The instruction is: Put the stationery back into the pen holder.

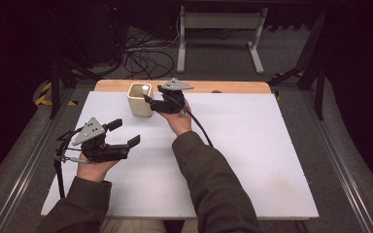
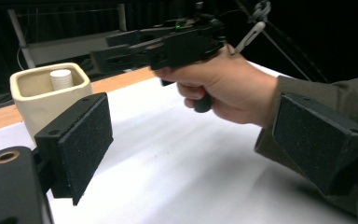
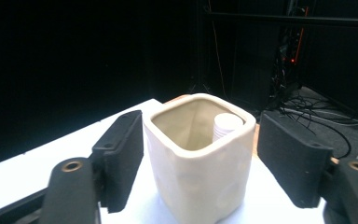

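**Cream pot between parted jaws, not gripped**

In the right gripper view the cream square pot (image 3: 199, 158) stands centre frame between the right gripper's (image 3: 200, 154) parted pads, a gap showing on each side. A white ridged cylinder (image 3: 227, 125) stands inside it, its lower part hidden by the wall. In the high view the pot sits upper left of centre on the white board (image 1: 252, 160). The left gripper (image 1: 127, 133) hangs open and empty at lower left.
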